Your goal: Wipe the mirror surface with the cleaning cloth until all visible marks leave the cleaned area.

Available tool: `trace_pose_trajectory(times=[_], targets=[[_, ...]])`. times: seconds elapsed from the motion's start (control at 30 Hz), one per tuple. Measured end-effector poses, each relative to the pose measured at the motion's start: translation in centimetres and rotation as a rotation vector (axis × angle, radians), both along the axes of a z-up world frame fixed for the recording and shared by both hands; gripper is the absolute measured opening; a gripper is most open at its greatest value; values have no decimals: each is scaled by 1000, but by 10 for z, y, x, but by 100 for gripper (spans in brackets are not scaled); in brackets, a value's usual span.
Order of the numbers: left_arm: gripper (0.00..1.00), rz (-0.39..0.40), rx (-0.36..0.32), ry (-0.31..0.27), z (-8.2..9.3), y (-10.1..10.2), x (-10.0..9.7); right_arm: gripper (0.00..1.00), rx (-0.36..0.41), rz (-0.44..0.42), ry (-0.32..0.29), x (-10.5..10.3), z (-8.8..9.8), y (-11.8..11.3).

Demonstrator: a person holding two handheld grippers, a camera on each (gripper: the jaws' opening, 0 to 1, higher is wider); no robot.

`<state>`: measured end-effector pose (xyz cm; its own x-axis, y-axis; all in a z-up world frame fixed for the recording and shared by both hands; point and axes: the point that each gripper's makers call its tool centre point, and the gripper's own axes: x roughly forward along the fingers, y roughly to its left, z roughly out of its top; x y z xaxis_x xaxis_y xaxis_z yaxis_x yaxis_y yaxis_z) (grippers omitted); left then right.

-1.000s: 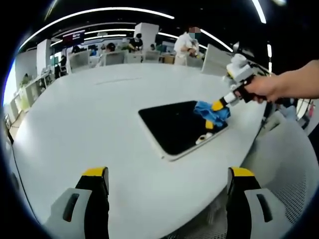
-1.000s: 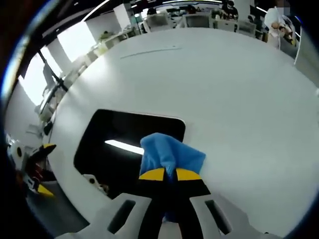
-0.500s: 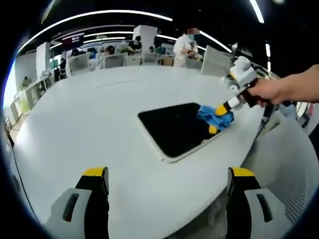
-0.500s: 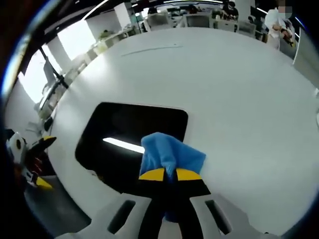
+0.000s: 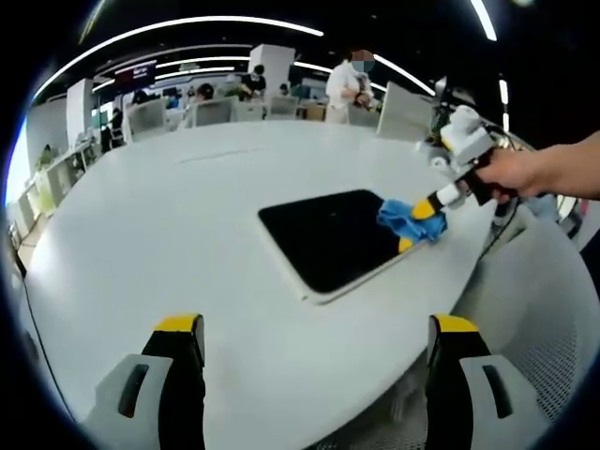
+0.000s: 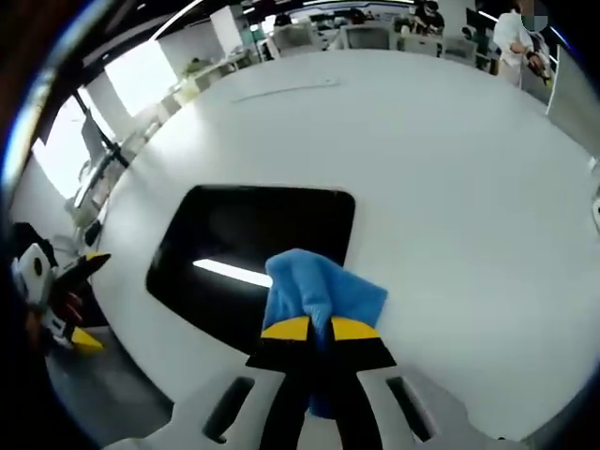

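Observation:
A dark rectangular mirror [image 5: 330, 236] with a pale rim lies flat on the white table [image 5: 187, 216]. In the right gripper view the mirror [image 6: 246, 246] reflects a strip of ceiling light. My right gripper [image 6: 319, 330] is shut on a blue cleaning cloth [image 6: 319, 289], pressed at the mirror's near edge. The left gripper view has that right gripper [image 5: 424, 221], held by a hand, with the cloth [image 5: 407, 219] at the mirror's right corner. My left gripper [image 5: 317, 328] stands open above the table's near edge, well short of the mirror, and appears as the left gripper [image 6: 66, 305] at the left side of the right gripper view.
The table's curved edge [image 5: 469, 281] runs close to the mirror's right side. Chairs, desks and several people [image 5: 352, 80] stand beyond the far side of the table. A mesh chair seat [image 5: 553, 356] sits below right.
The right gripper has drawn the cloth off the mirror's middle toward its right corner and edge. A pale mark near the mirror's near corner no longer appears. The left gripper has stayed still.

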<state>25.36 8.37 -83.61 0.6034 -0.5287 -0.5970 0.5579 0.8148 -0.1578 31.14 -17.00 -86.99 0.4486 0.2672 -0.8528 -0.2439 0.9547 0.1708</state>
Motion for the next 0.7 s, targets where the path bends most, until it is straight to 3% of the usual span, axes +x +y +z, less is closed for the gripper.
trace_pose_trajectory(times=[0.1,0.17,0.37,0.4,0.47,0.57,0.7], targets=[[99,5,0,0,0,1,0,1,-12,6,-3,-6,0,1],[99,7,-1,1,0,1,1,1,-53,56,-28,-8,0,1],[99,13,1,3,0,3,1,1,-39,17,-15,-14,-1,2],[99,14,0,3,0,3,1,1,-31,-1,-2,-16,-1,2],[99,11,5,5,-1,3,1,1,41,-124,107,-27,-1,5],[99,7,6,8,-1,2,0,0,26,-90,86,-25,-1,4],[99,5,9,11,-2,2,0,0,27,-111,93,-26,-1,5]])
